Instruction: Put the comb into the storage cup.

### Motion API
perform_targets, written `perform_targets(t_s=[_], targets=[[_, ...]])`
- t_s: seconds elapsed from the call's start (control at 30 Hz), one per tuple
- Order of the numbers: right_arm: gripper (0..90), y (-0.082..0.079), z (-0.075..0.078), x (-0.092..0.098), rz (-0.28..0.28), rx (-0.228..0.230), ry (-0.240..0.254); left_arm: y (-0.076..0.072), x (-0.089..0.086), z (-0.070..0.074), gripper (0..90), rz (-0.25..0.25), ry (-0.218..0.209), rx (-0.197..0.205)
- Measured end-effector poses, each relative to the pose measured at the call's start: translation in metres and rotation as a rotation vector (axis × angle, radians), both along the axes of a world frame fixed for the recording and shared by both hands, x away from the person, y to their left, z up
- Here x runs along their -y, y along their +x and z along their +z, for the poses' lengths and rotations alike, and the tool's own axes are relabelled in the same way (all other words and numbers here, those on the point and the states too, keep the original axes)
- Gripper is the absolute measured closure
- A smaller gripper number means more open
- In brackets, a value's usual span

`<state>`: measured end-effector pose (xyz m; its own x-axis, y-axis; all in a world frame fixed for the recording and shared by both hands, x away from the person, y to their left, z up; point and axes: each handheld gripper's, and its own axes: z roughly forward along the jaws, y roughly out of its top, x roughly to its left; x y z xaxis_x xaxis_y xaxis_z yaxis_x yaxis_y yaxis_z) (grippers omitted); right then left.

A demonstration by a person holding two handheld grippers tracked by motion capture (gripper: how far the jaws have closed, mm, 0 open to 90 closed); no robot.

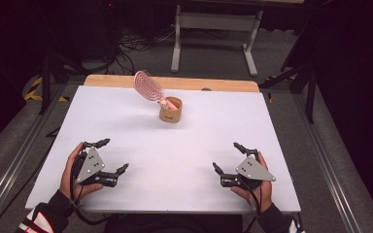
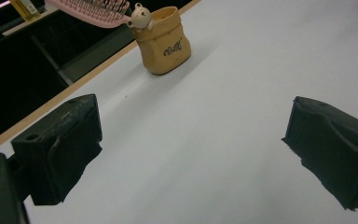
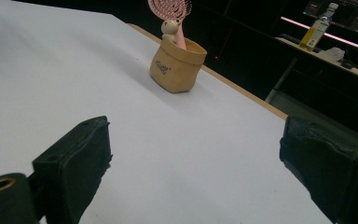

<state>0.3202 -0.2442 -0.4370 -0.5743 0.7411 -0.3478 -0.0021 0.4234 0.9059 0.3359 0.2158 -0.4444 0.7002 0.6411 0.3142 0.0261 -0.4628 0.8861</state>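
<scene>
A small tan pouch-like holder (image 1: pixel 171 112) (image 2: pixel 164 45) (image 3: pixel 177 65) stands on the white table (image 1: pixel 175 160) toward its far middle. A pink hairbrush (image 1: pixel 148 87) (image 2: pixel 93 10) (image 3: pixel 170 8) rests handle-down in it, head leaning up and to the left, with a tiny cream bear figure (image 2: pixel 140 17) (image 3: pixel 170 29) at the rim. My left gripper (image 1: pixel 114 155) (image 2: pixel 191 149) rests open near the front left, nothing between its jaws. My right gripper (image 1: pixel 226 156) (image 3: pixel 196 172) sits open near the front right, also empty. Both are well short of the holder.
A wooden strip (image 1: pixel 175 82) borders the table's far edge. Beyond it are a grey stand's legs (image 1: pixel 213 34) and cables on the floor. Metal rails (image 1: pixel 9 165) run along both sides. A yellow bottle (image 3: pixel 318 25) stands on a distant shelf.
</scene>
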Motion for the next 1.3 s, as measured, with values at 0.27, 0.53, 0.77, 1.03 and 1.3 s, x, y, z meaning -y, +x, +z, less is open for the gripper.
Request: perform_targets(t_s=[0.27, 0.53, 0.77, 1.03, 1.3], targets=[[8.9, 0.0, -0.001, 0.0, 0.005, -0.002, -0.002, 0.001, -0.012, -0.009, 4.9, 0.024, -0.026, -0.043], [8.3, 0.0, -0.001, 0.001, 0.008, -0.007, 0.005, 0.0, -0.017, -0.019, 4.6, 0.019, -0.034, -0.091], [8.0, 0.001, -0.002, 0.003, -0.007, -0.01, 0.017, 0.001, -0.017, -0.021, 4.3, 0.016, -0.046, -0.107], [8.1, 0.002, -0.003, 0.005, -0.002, -0.009, 0.013, 0.002, -0.017, -0.021, 4.4, 0.014, -0.054, -0.106], [8.1, 0.001, -0.003, 0.002, -0.005, -0.002, -0.001, -0.002, -0.014, -0.019, 4.4, 0.0, -0.04, -0.09]])
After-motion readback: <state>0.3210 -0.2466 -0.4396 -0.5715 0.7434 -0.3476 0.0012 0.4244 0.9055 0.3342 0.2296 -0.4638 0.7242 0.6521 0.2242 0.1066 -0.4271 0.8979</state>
